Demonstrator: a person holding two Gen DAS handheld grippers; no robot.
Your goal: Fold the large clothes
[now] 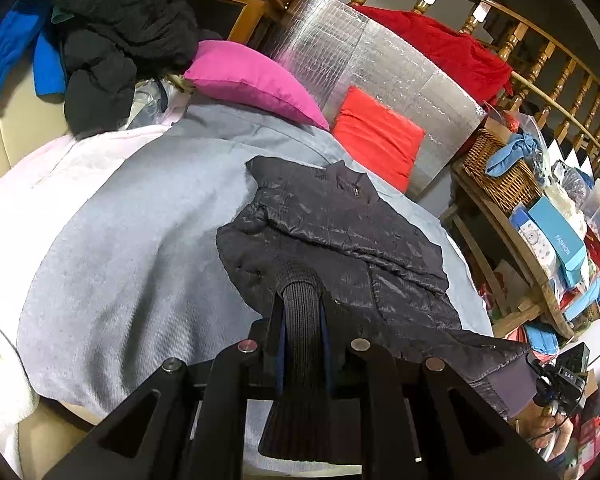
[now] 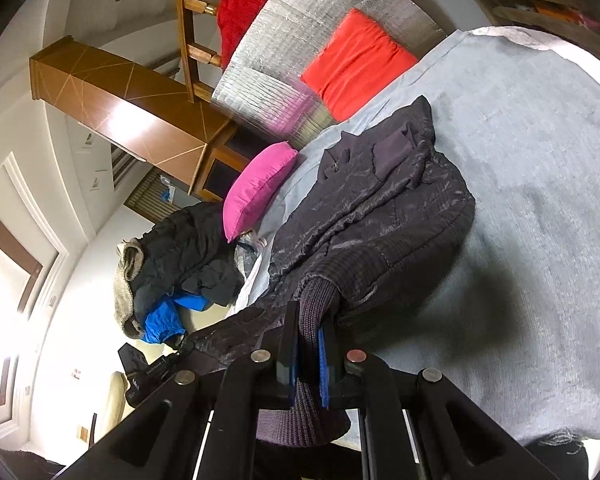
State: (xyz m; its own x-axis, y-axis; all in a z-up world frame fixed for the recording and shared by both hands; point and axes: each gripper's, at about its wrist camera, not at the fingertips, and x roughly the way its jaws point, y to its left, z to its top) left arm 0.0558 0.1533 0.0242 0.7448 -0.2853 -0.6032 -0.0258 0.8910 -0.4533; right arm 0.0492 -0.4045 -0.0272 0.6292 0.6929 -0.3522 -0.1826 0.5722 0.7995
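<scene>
A dark quilted jacket lies crumpled on a grey sheet, collar toward the cushions. My left gripper is shut on its ribbed knit hem, which bulges up between the pads. In the right wrist view the same jacket stretches away across the grey sheet. There my right gripper is shut on another stretch of the ribbed hem, which hangs down behind the blue pads. The right gripper, with a hand on it, shows at the lower right of the left wrist view.
A pink cushion and a red cushion lean on a silver foil panel at the far end. Black and blue coats pile at the far left. A wicker basket and cluttered wooden shelves stand to the right.
</scene>
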